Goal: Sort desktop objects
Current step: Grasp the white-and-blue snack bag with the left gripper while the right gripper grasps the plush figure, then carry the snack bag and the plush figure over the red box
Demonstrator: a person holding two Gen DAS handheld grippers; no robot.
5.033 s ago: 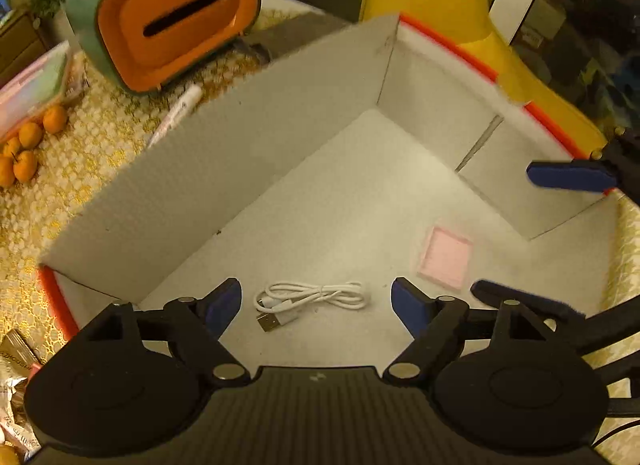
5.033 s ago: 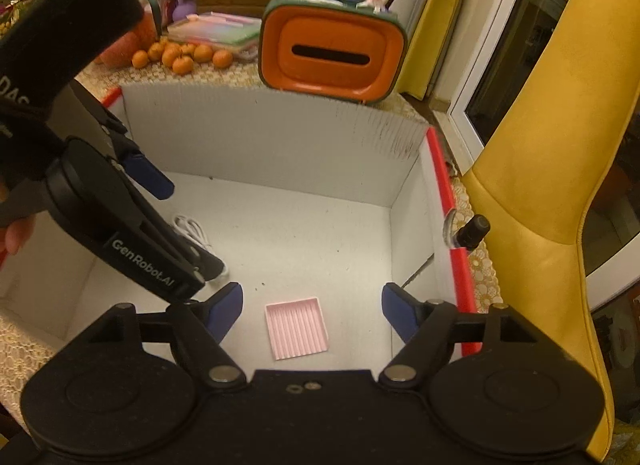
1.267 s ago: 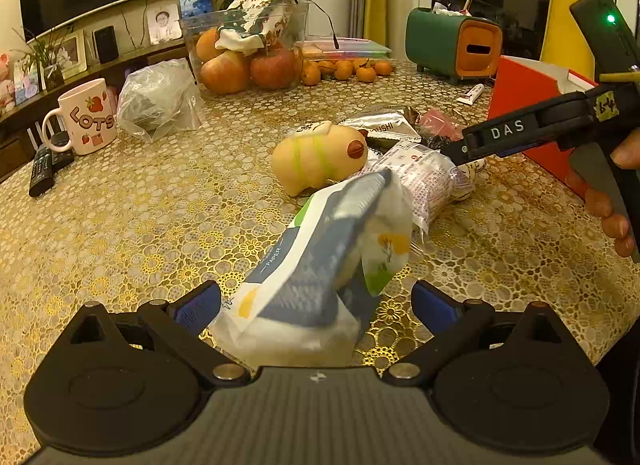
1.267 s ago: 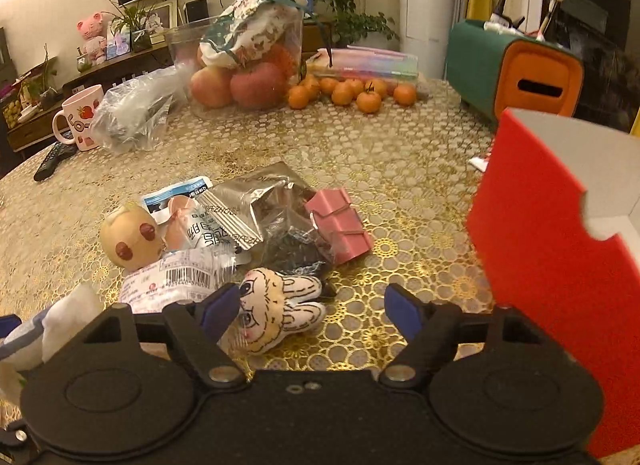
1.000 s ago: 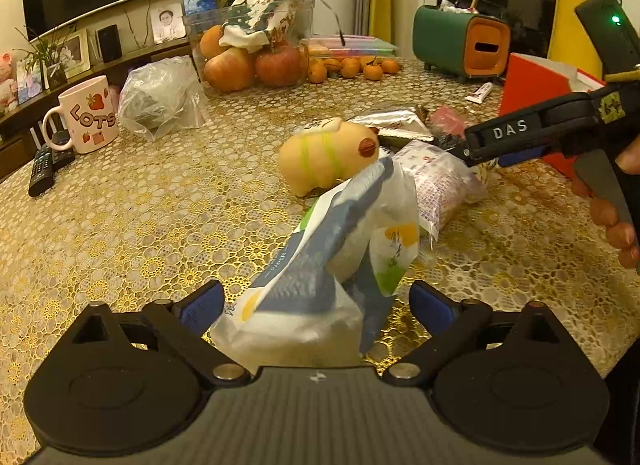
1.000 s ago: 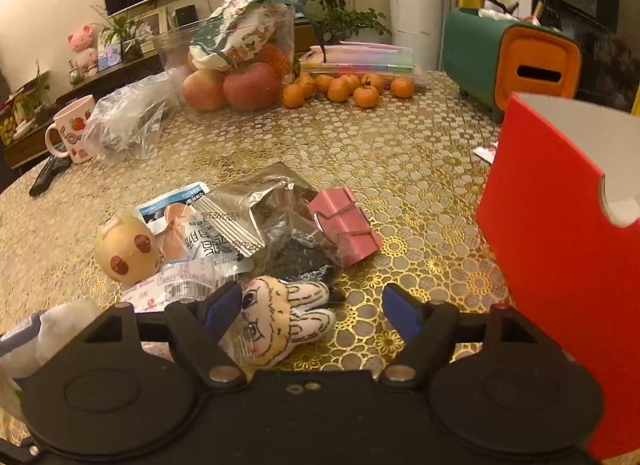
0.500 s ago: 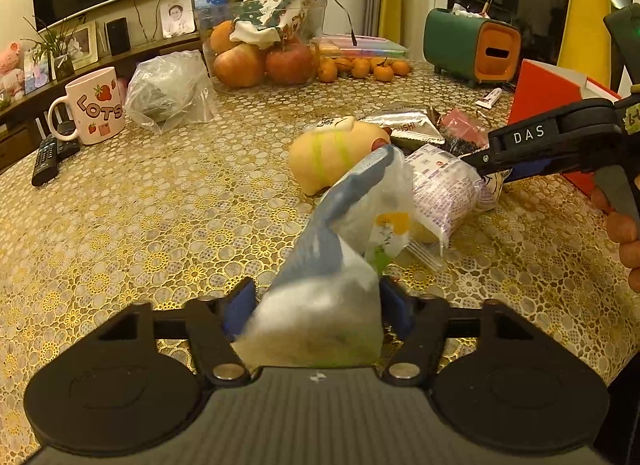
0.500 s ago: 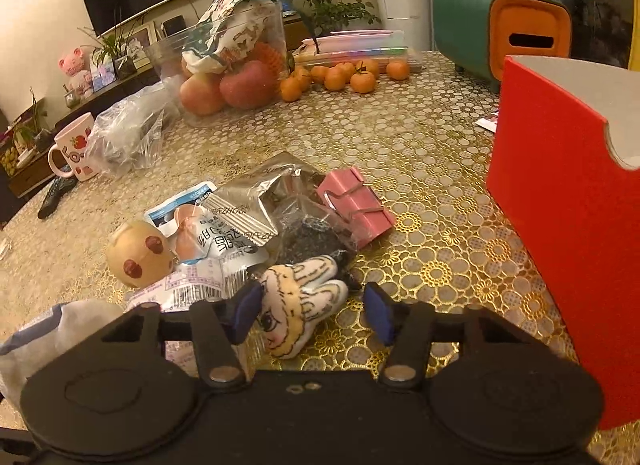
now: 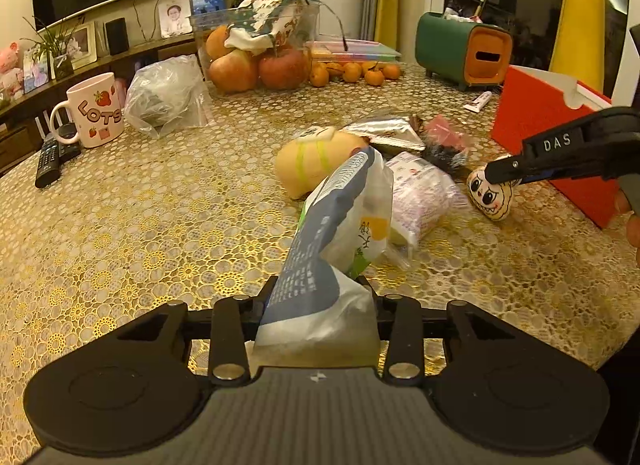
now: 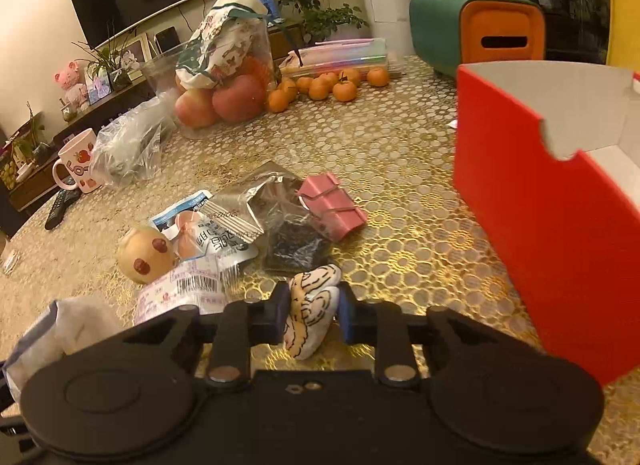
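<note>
My left gripper [image 9: 318, 305] is shut on a blue and white tissue pack [image 9: 340, 241] and holds it above the gold tablecloth. My right gripper [image 10: 314, 307] is shut on a small cream plush doll with a drawn face [image 10: 312, 309]; the doll also shows in the left wrist view [image 9: 490, 195], pinched in the right gripper [image 9: 500, 175]. The red cardboard box [image 10: 560, 225] stands to the right, open on top. A yellow pig toy [image 9: 316, 163], a snack packet [image 9: 416, 193], a foil bag [image 10: 248, 201] and a pink binder clip [image 10: 334, 205] lie in a heap.
At the back stand a fruit container with apples [image 9: 260, 61], tangerines [image 10: 324, 87], a green and orange tissue holder [image 9: 464, 51], a clear plastic bag [image 9: 168, 95], a pink mug [image 9: 98, 115] and a remote [image 9: 50, 159]. A white tube [image 9: 478, 101] lies near the box.
Both grippers left the box and came to the heap. My left gripper closed on the tissue pack and lifted it. My right gripper closed on the plush doll.
</note>
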